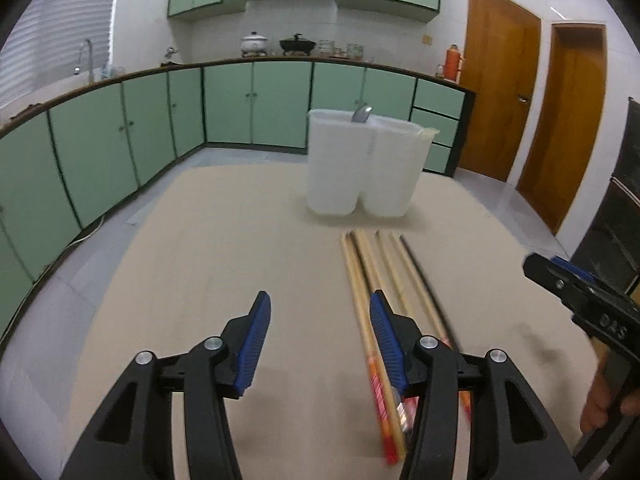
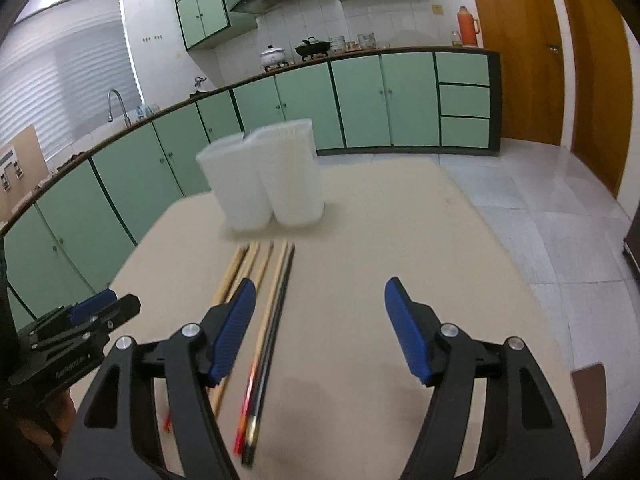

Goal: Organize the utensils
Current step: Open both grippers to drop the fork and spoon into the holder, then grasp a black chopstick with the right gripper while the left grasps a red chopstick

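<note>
Right wrist: chopsticks (image 2: 272, 300) seemingly mid-table (image 2: 380, 248).

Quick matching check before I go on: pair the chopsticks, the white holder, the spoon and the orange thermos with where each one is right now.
Things:
1. chopsticks
2. white holder
3. spoon
4. orange thermos

Places:
A. on the far kitchen counter
B. lying flat on the table, near the grippers
C. upright on the table, beyond the chopsticks
D. sticking out of the holder's top

Pairs: 1-B, 2-C, 3-D, 4-A
</note>
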Tool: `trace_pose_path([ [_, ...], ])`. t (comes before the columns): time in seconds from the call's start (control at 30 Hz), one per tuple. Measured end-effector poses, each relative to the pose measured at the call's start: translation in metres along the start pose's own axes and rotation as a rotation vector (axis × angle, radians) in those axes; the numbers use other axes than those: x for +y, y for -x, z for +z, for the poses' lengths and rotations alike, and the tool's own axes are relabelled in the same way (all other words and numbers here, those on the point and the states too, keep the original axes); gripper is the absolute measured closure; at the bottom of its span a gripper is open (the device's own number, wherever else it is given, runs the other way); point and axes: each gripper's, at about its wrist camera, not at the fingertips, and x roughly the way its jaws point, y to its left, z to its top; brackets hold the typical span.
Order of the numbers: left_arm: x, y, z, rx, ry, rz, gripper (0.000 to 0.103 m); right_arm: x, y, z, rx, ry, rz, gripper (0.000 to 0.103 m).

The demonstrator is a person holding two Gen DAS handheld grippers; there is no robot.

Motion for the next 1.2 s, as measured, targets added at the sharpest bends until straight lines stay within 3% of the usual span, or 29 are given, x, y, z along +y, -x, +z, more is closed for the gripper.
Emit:
trace_pose_path([
  [0.23,0.002,0.012,-0.026,-0.036,0.038,0.007,0.052,0.014,0.008,-0.051,0.04,0.037,-0.019,0.053],
  [0.4,-0.001,0.02,-0.034,-0.047,0.035,0.015,0.052,0.026,0.009,-0.066,0.065,0.078,-0.004,0.06],
  [0.63,-0.007,0.02,-0.049,-0.004,0.014,0.003,0.052,0.038,0.003,-0.07,0.118,0.133,0.009,0.074],
  [0.83,-0.01,0.014,-0.056,0.027,0.004,-0.013,0.052,0.044,-0.003,-0.071,0.147,0.158,0.011,0.077],
  [0.9,-0.011,0.012,-0.056,0.035,-0.002,-0.016,0.052,0.044,-0.005,-0.072,0.154,0.172,0.005,0.082],
  [1.0,-0.014,0.007,-0.057,0.055,-0.009,-0.022,0.052,0.04,-0.008,-0.069,0.164,0.162,-0.007,0.097],
  [1.2,-0.019,-0.002,-0.06,0.1,-0.037,-0.024,0.053,0.027,-0.006,-0.067,0.164,0.141,-0.03,0.097],
])
